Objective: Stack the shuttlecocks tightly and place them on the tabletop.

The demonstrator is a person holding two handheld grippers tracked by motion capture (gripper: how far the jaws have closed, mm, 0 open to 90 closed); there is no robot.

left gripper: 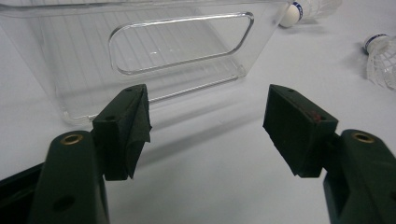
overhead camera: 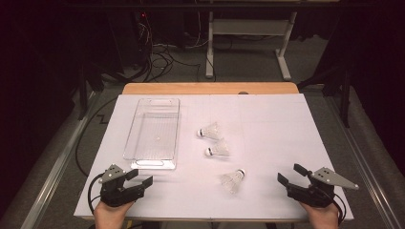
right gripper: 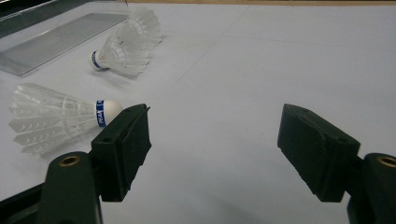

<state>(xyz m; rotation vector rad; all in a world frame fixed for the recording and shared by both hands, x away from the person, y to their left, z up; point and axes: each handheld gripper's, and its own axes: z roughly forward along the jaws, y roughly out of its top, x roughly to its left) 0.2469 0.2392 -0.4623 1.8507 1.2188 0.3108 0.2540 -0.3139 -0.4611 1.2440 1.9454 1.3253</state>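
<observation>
On the white table top (overhead camera: 267, 124) three shuttlecocks lie on their sides near the middle, with a clear plastic bin (overhead camera: 154, 133) to their nine o'clock, long side running away from the person and nothing visible inside it. The nearest shuttlecock (overhead camera: 233, 179) lies at about five o'clock from the table's centre, cork pointing toward two o'clock; the middle shuttlecock (overhead camera: 217, 150) and the far shuttlecock (overhead camera: 209, 130) sit beyond it, each with its cork toward nine o'clock, all three apart from one another and from the bin. The left gripper (overhead camera: 138, 178) rests at the table's seven o'clock corner, held by a hand (overhead camera: 112, 214), its jaws spread wide and holding nothing; in the left gripper view the bin's near end wall with its cut-out handle (left gripper: 180, 44) stands straight ahead of the jaws, close but not touching. The right gripper (overhead camera: 292, 175) sits at the five o'clock corner with its jaws likewise wide apart and empty, pointing toward ten o'clock; nothing lies between it and the nearest shuttlecock. In the right gripper view that shuttlecock (right gripper: 60, 116) lies just beyond the left jaw, and a blue band around its cork carries small white lettering too small to read with certainty.
</observation>
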